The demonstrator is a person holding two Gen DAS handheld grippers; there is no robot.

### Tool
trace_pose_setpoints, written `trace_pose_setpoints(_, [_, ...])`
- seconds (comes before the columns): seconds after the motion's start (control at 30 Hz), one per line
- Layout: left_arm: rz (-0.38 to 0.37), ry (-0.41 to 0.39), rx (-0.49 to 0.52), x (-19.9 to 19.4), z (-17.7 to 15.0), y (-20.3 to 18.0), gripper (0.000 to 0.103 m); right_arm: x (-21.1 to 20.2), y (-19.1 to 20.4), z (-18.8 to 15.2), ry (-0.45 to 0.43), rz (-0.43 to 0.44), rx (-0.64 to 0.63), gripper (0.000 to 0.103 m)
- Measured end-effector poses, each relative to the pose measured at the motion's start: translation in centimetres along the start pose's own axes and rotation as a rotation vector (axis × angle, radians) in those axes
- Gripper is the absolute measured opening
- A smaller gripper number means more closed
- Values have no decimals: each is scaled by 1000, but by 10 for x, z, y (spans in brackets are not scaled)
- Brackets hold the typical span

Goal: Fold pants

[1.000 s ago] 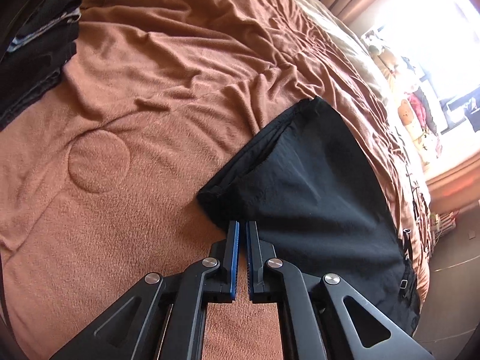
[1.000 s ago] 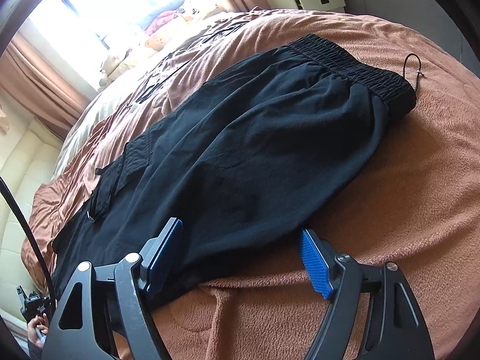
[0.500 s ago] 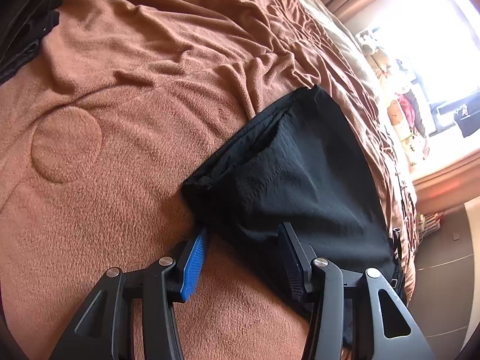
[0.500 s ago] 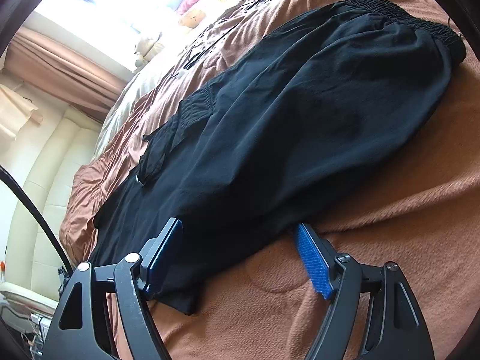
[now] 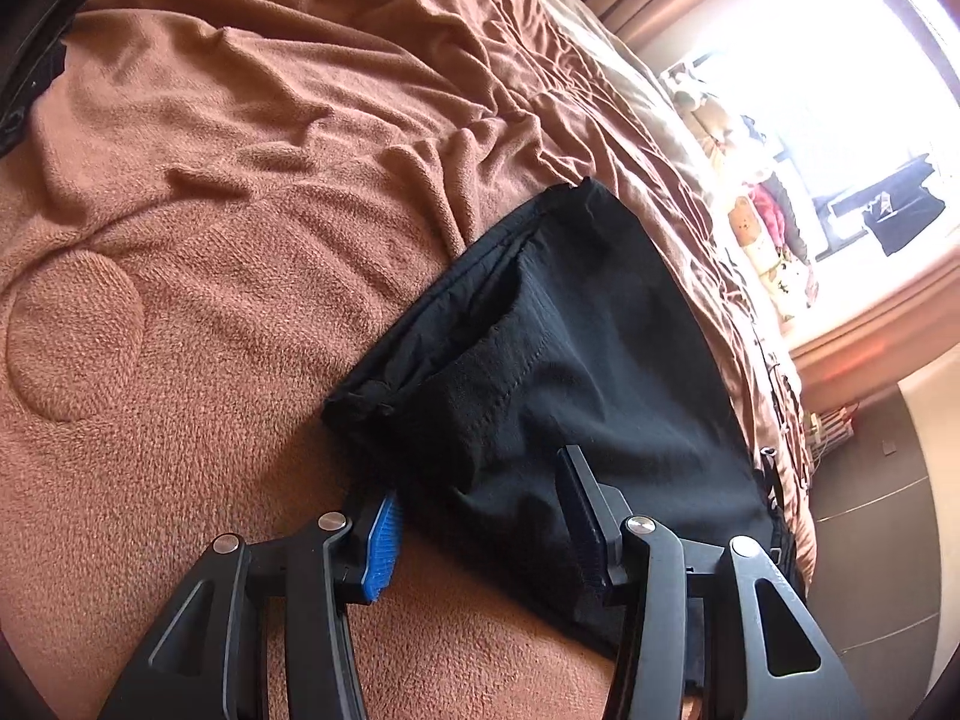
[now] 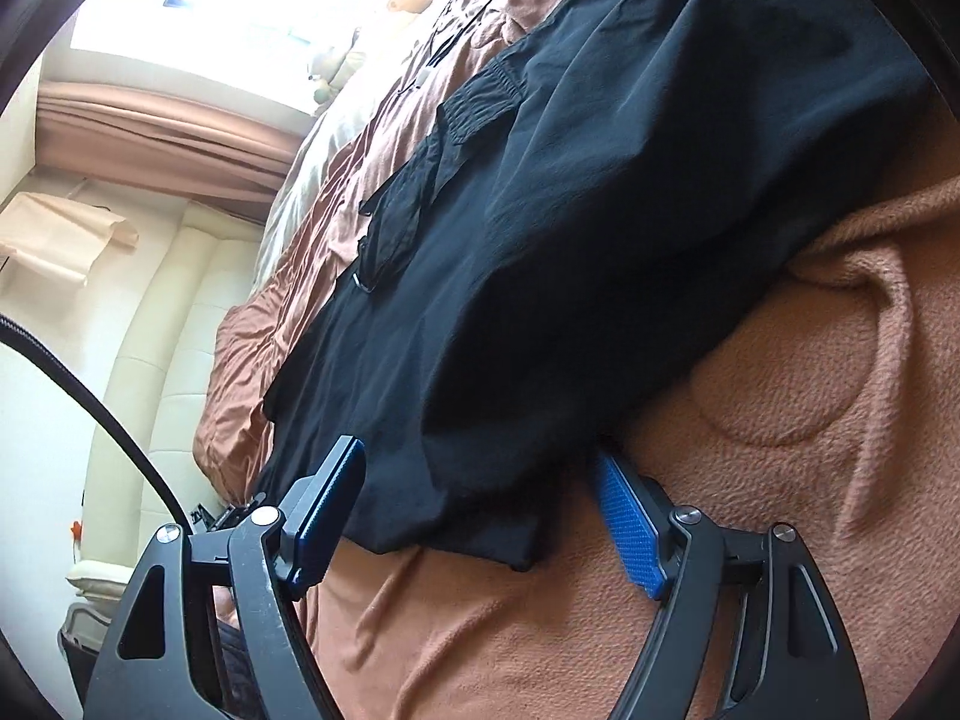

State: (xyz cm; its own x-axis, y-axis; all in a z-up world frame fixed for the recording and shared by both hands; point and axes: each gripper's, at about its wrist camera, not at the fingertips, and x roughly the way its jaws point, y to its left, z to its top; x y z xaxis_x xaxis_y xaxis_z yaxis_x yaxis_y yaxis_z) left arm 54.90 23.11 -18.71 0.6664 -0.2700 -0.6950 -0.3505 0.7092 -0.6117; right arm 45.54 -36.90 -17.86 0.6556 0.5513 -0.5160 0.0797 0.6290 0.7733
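Note:
Black pants lie flat and lengthwise on a brown fleece blanket. My left gripper straddles the near edge of one leg end. Its jaws are closing, the black cloth lies between them, and the pads do not press on it. In the right wrist view the pants stretch away up to the right, with a cargo pocket on the side. My right gripper stands wide open low over the blanket, the pants' near edge between its blue pads.
A cream padded headboard and brown curtains stand beyond the bed. Stuffed toys sit by the bright window. Dark clothing lies at the far left edge. Dark floor shows past the bed's side.
My left gripper went from shut to spread around the leg end. My right gripper sank and swung along the pants; the waistband has left its view.

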Motion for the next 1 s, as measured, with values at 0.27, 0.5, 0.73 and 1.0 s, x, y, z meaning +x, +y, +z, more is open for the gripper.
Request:
trace_pose_setpoints(0.27, [51, -32, 18, -5, 5, -3, 6, 28, 9, 6, 11, -39, -9, 13])
trace_pose_setpoints(0.5, [19, -69, 15, -30, 8, -10, 4, -3, 24, 0, -54, -5, -67, 2])
trace_pose_setpoints(0.73, [1, -87, 10, -59, -1, -10, 3, -25, 41, -12, -72, -4, -104, 2])
trace_pose_setpoints(1.0, [-5, -100, -15, -96, -23, 10, 3, -33, 46, -35, -58, 15, -113, 2])
